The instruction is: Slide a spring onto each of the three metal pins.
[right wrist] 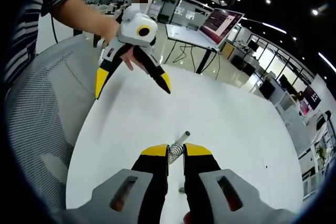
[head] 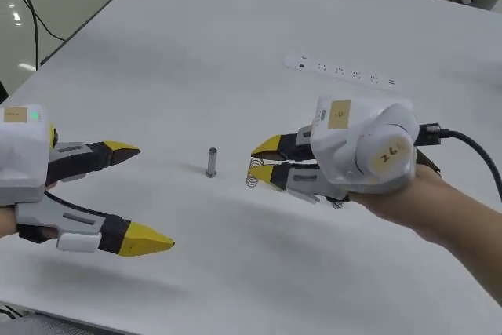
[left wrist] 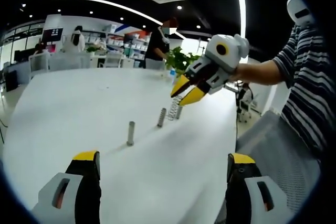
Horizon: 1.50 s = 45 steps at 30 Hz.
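A short metal pin (head: 212, 162) stands upright on the white table (head: 235, 52). My right gripper (head: 265, 161) hovers just right of it, shut on a small spring (head: 252, 174) at its yellow tips. In the right gripper view the spring (right wrist: 176, 153) sits between the jaws, with the pin (right wrist: 182, 139) just beyond. The left gripper view shows three pins in a row (left wrist: 130, 133), (left wrist: 161, 117), (left wrist: 179, 112), with the spring (left wrist: 173, 107) hanging under the right gripper (left wrist: 186, 92). My left gripper (head: 141, 194) is wide open and holds nothing, left of the pins.
A white power strip (head: 341, 71) lies far back on the table. A black cable (head: 467, 147) trails from the right gripper. A grey mesh chair (right wrist: 37, 129) stands at the table's near edge. Something small, perhaps another spring (head: 337, 205), lies under the right gripper.
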### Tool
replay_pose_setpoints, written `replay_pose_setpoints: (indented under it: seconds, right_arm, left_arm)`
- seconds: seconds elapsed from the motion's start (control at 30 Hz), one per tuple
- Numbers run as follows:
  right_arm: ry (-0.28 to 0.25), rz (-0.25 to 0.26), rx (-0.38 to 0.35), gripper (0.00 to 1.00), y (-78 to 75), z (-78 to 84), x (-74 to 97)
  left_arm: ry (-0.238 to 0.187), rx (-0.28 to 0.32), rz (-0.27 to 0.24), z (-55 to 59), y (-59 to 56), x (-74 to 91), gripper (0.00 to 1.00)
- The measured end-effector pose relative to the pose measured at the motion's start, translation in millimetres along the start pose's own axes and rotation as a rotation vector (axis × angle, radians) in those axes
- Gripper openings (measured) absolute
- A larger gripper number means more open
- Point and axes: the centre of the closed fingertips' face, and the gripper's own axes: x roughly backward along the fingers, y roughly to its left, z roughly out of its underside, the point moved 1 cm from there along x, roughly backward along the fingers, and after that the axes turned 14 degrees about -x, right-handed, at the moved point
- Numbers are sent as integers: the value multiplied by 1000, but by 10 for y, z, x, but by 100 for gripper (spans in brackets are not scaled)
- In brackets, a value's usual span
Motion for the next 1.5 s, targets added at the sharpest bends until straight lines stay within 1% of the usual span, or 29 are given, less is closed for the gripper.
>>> replay_pose_setpoints:
  seconds: [0.1, 0.27, 0.43, 0.5, 0.63, 0.77, 1.0, 1.23, 1.47, 1.5]
  right_arm:
    - [-11, 5, -10, 7, -71, -65, -68]
    - [-16, 10, -16, 7, -144, -119, -180]
    - [-19, 14, -20, 7, -184, -137, -303]
    - [-34, 9, -38, 7, -188, -171, -341]
    - [-40, 10, -41, 7, -205, -214, -409]
    - [-50, 15, -72, 7, -248, -233, -454]
    - [-67, 23, -134, 7, -308, -242, -482]
    - [-62, 24, -136, 8, -316, -242, -531]
    - [-46, 19, -137, 8, -299, -187, -589]
    - [-52, 21, -137, 8, -307, -196, -589]
  left_arm:
    - [-2, 1, 2, 4, -16, 0, 98]
    - [-2, 1, 2, 14, -23, 3, 98]
    - [-4, 5, -2, 18, -20, 13, 98]
    - [-2, 4, -4, 23, -18, 18, 98]
    - [-1, 6, -6, 35, -19, 30, 98]
    - [3, 5, -4, 42, -24, 32, 98]
    - [5, 2, -5, 43, -14, 23, 98]
    - [6, 4, -1, 44, -22, -1, 97]
    - [9, 3, -4, 44, -13, 12, 96]
    - [10, 4, -5, 45, -9, 16, 96]
